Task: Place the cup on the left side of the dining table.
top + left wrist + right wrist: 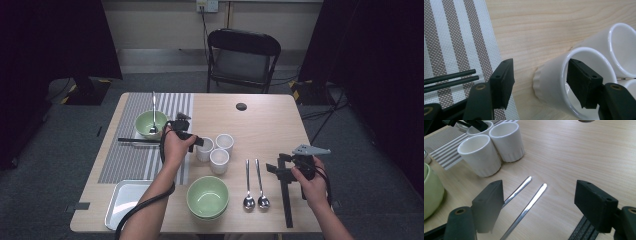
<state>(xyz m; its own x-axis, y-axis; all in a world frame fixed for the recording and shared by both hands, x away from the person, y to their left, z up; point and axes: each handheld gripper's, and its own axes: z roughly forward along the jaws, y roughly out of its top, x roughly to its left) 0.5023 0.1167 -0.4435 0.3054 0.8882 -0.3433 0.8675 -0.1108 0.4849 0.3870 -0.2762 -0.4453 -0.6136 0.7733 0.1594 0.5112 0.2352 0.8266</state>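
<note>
Wooden table (260, 125) carries three cups; the left gripper (539, 82), jaws apart, straddles the nearest cup's (554, 85) wall, one pad inside.

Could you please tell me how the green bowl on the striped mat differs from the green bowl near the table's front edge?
The bowl on the mat holds a spoon; the front bowl holds nothing. The bowl on the mat rests on the striped placemat; the front bowl sits on bare table, and appears to be stacked on a second bowl. Both are pale green and upright.
</note>
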